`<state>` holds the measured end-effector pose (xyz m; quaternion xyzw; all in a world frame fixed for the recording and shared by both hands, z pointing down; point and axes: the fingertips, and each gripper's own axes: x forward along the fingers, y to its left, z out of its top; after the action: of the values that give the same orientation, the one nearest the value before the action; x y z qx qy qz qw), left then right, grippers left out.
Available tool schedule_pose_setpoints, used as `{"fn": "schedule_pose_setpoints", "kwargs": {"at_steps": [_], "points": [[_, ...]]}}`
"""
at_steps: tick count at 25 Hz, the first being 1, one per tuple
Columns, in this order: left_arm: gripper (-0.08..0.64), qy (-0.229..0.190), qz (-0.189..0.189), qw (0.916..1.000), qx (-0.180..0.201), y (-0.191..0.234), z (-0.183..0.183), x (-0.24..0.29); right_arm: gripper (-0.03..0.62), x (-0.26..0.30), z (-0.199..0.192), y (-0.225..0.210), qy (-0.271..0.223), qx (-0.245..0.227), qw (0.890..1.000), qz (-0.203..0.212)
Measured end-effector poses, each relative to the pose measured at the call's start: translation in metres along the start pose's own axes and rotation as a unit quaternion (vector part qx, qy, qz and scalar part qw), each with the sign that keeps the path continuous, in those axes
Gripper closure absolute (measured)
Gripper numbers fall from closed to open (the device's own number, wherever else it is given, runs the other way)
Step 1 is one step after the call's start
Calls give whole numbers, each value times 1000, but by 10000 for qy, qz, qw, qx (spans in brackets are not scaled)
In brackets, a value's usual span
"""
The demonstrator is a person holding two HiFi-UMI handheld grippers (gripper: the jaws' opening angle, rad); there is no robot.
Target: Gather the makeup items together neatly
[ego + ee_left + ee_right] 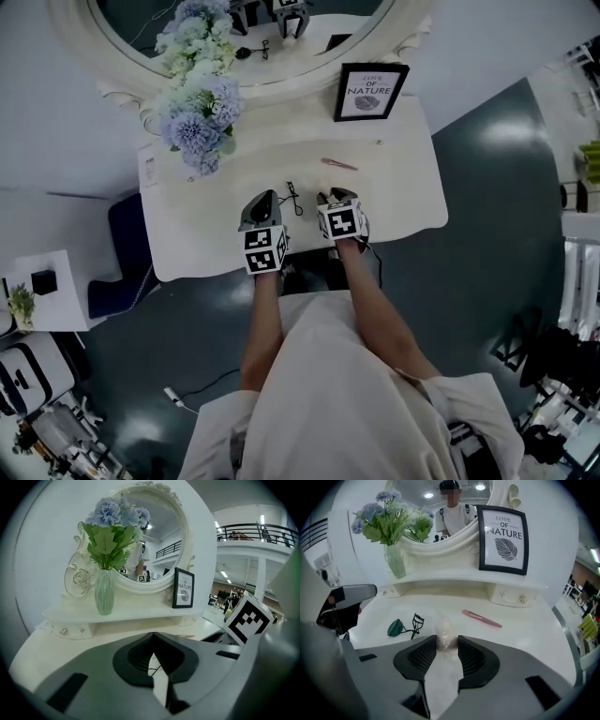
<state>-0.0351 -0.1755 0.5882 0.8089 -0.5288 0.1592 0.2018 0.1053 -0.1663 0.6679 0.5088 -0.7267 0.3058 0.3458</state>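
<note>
Step in hand, by appearance: carry phase, one item gripped for placing w/ the group. Right gripper (446, 643) clamped on pale beige egg-shaped makeup sponge (444, 631), soft, matte, poss. film-wrapped. Pads touching both flanks. Sponge over white glossy vanity top (525, 644), near front edge; lifted or resting not clear. Left gripper (151, 637) closed tip to tip, nothing seen clamped; thin dark line visible thru gap behind tips, not identifiable. Other items on top: black wire eyelash curler w/ green grip (396, 628), near sponge on left gripper's side; slim flat pink clip (482, 618) further back, apart from curler. Next move, as judged: set sponge just beside curler and release gently, since rounded, compressible body likely to roll or spring. Then bring rigid clip alongside; low profile calls for fine pinch.
</note>
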Motion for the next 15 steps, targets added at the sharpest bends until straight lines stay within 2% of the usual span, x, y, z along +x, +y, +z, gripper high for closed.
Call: {"fn": "schedule_pose_setpoints", "kwargs": {"at_steps": [11, 15], "points": [[546, -26, -252, 9996, 145, 27, 3, -5, 410, 10, -4, 27, 45, 203, 9988, -436], [546, -74, -320, 9993, 198, 36, 6, -11, 389, 8, -2, 38, 18, 171, 9988, -460]]}}
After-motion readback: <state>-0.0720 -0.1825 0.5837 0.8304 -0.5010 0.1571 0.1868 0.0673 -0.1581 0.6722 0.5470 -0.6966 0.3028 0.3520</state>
